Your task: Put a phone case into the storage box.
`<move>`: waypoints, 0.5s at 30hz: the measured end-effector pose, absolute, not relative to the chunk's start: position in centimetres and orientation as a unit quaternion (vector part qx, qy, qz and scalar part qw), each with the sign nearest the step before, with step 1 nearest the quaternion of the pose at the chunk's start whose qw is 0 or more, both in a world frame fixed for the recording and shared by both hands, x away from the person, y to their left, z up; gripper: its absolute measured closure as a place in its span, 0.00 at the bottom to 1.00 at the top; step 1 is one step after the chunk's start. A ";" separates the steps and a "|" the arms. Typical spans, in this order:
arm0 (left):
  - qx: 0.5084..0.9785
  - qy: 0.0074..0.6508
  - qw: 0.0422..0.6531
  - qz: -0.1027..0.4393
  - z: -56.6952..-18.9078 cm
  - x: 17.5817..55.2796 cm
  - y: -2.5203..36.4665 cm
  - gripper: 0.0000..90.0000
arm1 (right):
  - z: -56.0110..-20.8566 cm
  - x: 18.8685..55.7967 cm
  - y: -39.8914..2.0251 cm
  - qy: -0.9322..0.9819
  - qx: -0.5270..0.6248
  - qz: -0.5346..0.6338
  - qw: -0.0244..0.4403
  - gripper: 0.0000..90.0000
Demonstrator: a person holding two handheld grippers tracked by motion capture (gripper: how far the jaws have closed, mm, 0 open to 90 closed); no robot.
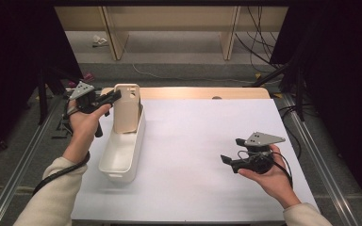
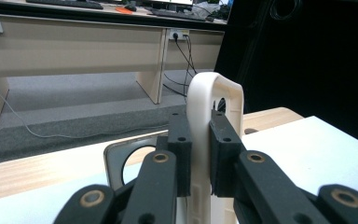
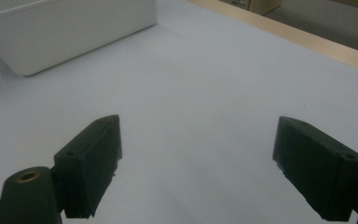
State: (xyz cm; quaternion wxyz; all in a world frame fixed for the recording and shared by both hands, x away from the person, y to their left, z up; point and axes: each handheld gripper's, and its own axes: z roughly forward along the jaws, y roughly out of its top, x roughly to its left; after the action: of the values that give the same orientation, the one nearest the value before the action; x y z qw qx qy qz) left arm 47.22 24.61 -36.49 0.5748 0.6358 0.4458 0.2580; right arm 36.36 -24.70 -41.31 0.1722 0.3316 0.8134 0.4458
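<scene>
Left gripper (image 1: 115,96): jaws clamped on cream plastic phone case (image 1: 127,109) | Case: upright, lower end inside white oblong plastic bin (image 1: 118,162) | Right gripper (image 1: 232,151): jaws apart, empty, above white table sheet (image 1: 193,141)

Below the left gripper (image 2: 200,158), the cream phone case (image 2: 205,116) runs off the picture's bottom edge — its lower end hidden behind the jaws.
</scene>
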 end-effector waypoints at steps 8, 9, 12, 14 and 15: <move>0.636 0.452 0.572 0.254 -37.2 47.7 24.5 0.90 | -41.3 36.3 -24.7 0.814 0.332 0.445 0.171 0.18; 0.636 0.453 0.571 0.253 -37.3 47.7 24.4 0.90 | -41.3 36.3 -24.7 0.813 0.332 0.446 0.172 0.18; 0.638 0.454 0.569 0.252 -37.6 47.9 24.4 0.90 | -41.3 36.4 -24.7 0.814 0.332 0.446 0.171 0.18; 0.638 0.455 0.568 0.252 -37.8 48.0 24.4 0.90 | -41.3 36.4 -24.7 0.813 0.331 0.446 0.172 0.18; 0.638 0.456 0.567 0.252 -37.9 48.1 24.4 0.90 | -41.3 36.4 -24.7 0.813 0.331 0.446 0.172 0.18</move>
State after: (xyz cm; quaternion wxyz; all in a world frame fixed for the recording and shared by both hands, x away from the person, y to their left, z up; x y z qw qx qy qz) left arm 48.05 24.39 -37.88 0.5672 0.6379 0.4562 0.2516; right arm 36.36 -24.70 -41.31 0.1719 0.3314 0.8133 0.4463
